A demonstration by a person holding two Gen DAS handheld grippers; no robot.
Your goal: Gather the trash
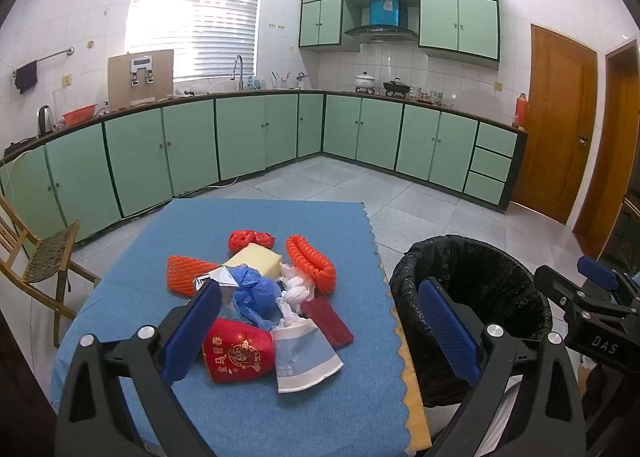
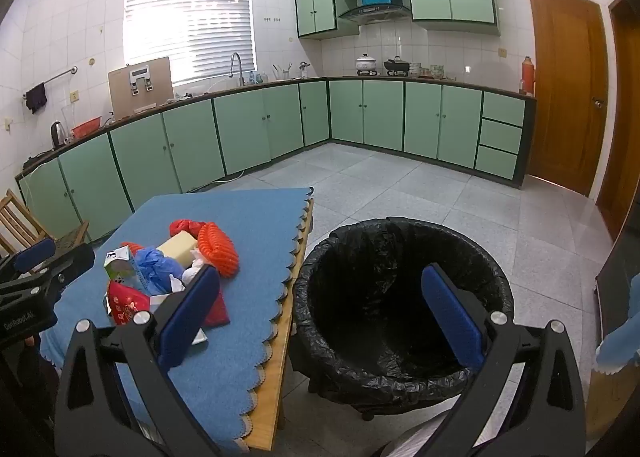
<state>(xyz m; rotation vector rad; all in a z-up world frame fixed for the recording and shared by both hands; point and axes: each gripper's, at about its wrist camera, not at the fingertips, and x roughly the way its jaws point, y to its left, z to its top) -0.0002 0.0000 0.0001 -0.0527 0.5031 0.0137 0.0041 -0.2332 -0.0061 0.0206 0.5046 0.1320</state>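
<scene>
A pile of trash lies on the blue tablecloth (image 1: 248,225): a red printed paper cup (image 1: 238,351), a pale blue paper cup (image 1: 304,353), a blue plastic bag (image 1: 256,293), white crumpled tissue (image 1: 296,285), a dark red scouring pad (image 1: 327,321), orange foam nets (image 1: 310,261), a yellow sponge (image 1: 256,261) and a red bag (image 1: 250,239). A bin with a black liner (image 2: 400,297) stands on the floor right of the table. My left gripper (image 1: 320,329) is open above the pile's near side. My right gripper (image 2: 320,317) is open above the bin's near rim. Both are empty.
The same pile shows in the right wrist view, with a small carton (image 2: 118,263) at its left. A wooden chair (image 1: 36,257) stands left of the table. Green cabinets (image 1: 260,133) line the far walls; a wooden door (image 1: 560,121) is at the right. Tiled floor (image 2: 400,185) lies beyond.
</scene>
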